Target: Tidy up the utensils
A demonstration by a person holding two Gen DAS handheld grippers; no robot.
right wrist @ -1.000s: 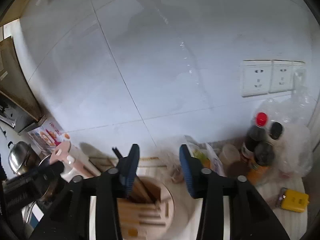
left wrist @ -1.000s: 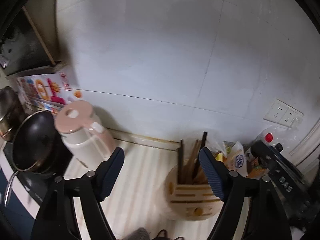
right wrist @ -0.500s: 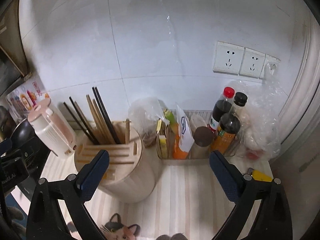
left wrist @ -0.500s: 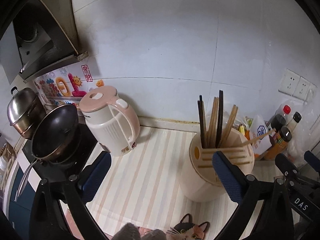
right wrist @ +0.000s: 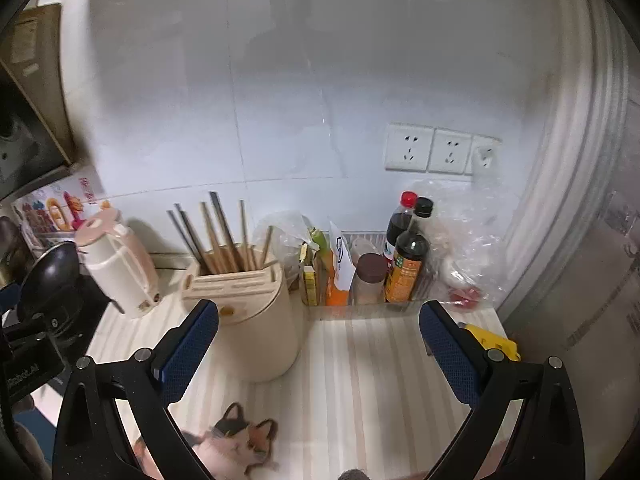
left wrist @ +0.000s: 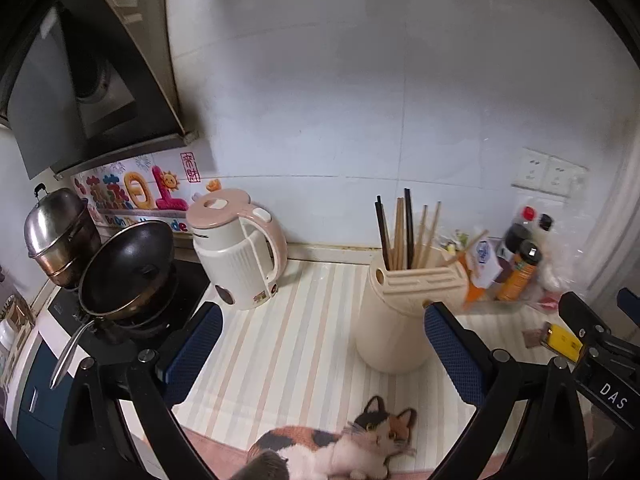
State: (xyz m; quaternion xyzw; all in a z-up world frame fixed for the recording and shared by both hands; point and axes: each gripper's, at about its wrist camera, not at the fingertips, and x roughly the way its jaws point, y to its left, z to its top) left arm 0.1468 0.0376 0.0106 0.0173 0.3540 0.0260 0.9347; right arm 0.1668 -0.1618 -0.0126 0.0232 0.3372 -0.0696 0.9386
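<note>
**Hidden, cropped and blurred**

The calico cat-print mat (left wrist: pixel 340 444) runs off the bottom edge. The cream cylindrical utensil holder (right wrist: pixel 260 320) hides its wooden and black chopsticks' (right wrist: pixel 220 236) lower ends. Bottle labels (right wrist: pixel 404 276), centre right, are unreadable.

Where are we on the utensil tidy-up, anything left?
Looks nearly finished: the chopsticks stand upright in the beige holder. Left gripper and right gripper are open and empty. No loose utensils show on the striped counter.
</note>
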